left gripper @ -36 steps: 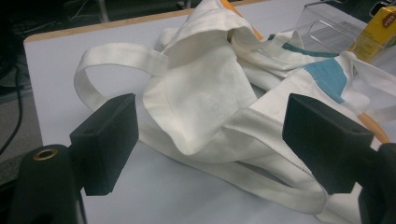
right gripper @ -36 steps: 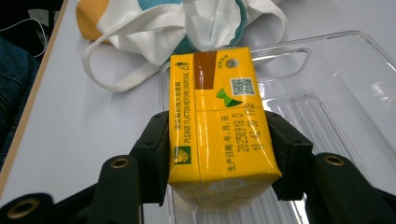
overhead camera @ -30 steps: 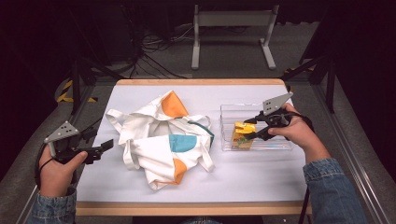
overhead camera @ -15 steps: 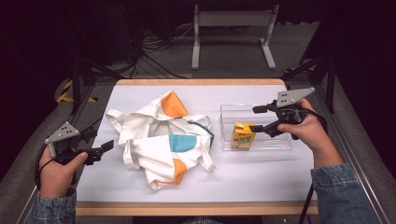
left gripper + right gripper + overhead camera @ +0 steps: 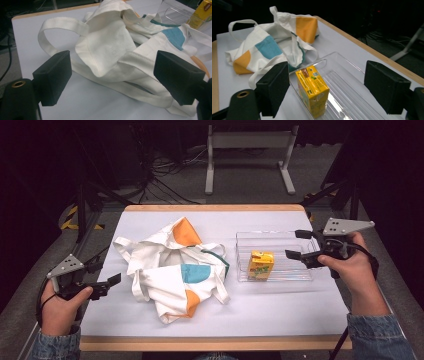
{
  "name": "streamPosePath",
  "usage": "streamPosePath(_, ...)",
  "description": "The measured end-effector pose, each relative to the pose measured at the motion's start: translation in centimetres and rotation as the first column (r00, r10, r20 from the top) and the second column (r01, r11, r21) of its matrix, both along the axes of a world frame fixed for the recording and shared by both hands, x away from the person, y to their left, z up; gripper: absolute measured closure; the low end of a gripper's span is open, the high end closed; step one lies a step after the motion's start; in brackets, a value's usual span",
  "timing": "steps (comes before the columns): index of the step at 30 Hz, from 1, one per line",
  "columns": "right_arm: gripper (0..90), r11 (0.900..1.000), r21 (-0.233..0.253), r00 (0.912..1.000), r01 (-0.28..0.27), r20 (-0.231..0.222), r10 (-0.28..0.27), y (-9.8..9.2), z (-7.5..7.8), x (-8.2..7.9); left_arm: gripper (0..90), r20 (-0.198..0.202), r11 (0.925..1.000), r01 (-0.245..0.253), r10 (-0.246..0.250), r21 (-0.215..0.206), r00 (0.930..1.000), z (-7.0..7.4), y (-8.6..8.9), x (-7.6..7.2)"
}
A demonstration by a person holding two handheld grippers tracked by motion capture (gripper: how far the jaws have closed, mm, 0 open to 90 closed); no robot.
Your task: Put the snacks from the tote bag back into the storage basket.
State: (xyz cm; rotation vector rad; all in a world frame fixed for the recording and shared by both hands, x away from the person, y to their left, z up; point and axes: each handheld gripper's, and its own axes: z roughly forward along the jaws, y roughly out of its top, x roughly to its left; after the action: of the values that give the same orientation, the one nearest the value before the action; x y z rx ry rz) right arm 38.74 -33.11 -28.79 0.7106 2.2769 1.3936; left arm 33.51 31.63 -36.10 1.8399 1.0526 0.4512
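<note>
White table (image 5: 280,310), high view: juice carton (image 5: 261,265) upright at the left end of the clear tray (image 5: 295,242); tote bag (image 5: 175,265) crumpled mid-table. Left gripper view: left gripper (image 5: 112,75) spread, empty, just short of the bag. Right gripper view: right gripper (image 5: 327,87) spread, empty, carton between the jaws' line, untouched.

A white table (image 5: 280,315) with a wooden edge stands on a grey floor (image 5: 250,195). Beyond its far edge stands a grey metal frame (image 5: 247,135), with black cables (image 5: 165,170) lying left of it. Yellow-black tape (image 5: 70,217) marks the floor near the table's far left corner.
</note>
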Motion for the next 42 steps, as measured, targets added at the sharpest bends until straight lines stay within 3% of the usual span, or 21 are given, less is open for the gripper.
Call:
streamPosePath(6,18.6,0.996,0.012,0.9959,0.089,0.013,-0.09,-1.5,-0.4,-1.8,14.1,0.001,0.9999,-0.009,0.009,-0.005,1.0,-0.3,0.1,-0.4)
streamPosePath(11,16.7,0.988,0.01,0.9884,0.152,0.002,-0.152,-2.5,-1.7,-2.9,13.0,0.001,0.9999,-0.012,0.012,-0.004,0.9999,-1.0,0.1,-0.8)
streamPosePath(13,16.7,0.984,0.015,0.9838,0.179,-0.009,-0.179,-2.9,-2.2,-3.2,12.8,0.003,1.0,-0.009,0.009,-0.001,1.0,-1.1,0.1,-0.9)
streamPosePath(15,14.2,0.973,0.025,0.9736,0.228,-0.011,-0.228,-3.4,-3.0,-3.7,12.7,0.006,0.9999,-0.013,0.013,-0.009,0.9999,-1.3,0.1,-1.0)
streamPosePath(17,12.4,0.966,0.055,0.9673,0.254,-0.011,-0.253,-3.8,-3.8,-4.1,12.4,0.006,0.9998,-0.018,0.018,-0.009,0.9998,-1.5,0.2,-1.1)
streamPosePath(19,11.2,0.958,0.087,0.9621,0.272,-0.01,-0.272,-4.1,-4.7,-4.2,12.3,0.008,0.9997,-0.022,0.022,-0.012,0.9997,-1.8,0.3,-1.2)
streamPosePath(22,9.0,0.959,0.077,0.9623,0.272,-0.034,-0.27,-4.2,-5.9,-4.2,11.8,0.002,0.9994,-0.029,0.029,-0.018,0.9996,-2.4,0.4,-1.3)
streamPosePath(27,6.5,0.957,0.071,0.9593,0.282,-0.034,-0.28,-4.6,-7.1,-4.7,10.9,-0.01,0.9991,-0.032,0.032,-0.026,0.9994,-3.3,0.4,-1.2)
streamPosePath(30,6.0,0.944,0.101,0.9492,0.314,-0.054,-0.31,-4.9,-8.4,-5.0,10.2,-0.015,0.9995,-0.02,0.02,-0.024,0.9997,-3.5,0.8,-1.2)
streamPosePath(32,5.7,0.946,0.083,0.9477,0.314,-0.088,-0.307,-4.9,-9.8,-5.2,9.7,-0.012,0.999,-0.03,0.03,-0.032,0.9995,-3.6,1.1,-1.2)
streamPosePath(35,5.5,0.945,0.072,0.9452,0.319,-0.096,-0.312,-5.1,-10.3,-5.3,9.4,-0.013,0.9984,-0.038,0.037,-0.041,0.9992,-4.2,1.3,-1.2)
streamPosePath(38,5.7,0.938,0.023,0.9345,0.347,-0.093,-0.344,-5.3,-10.7,-5.5,8.9,-0.023,0.9984,-0.037,0.036,-0.043,0.9991,-4.8,1.3,-1.1)
streamPosePath(42,5.6,0.925,0.005,0.9171,0.38,-0.132,-0.376,-5.7,-11.0,-5.4,7.9,-0.018,0.9981,-0.035,0.034,-0.051,0.9993,-4.9,1.3,-0.9)
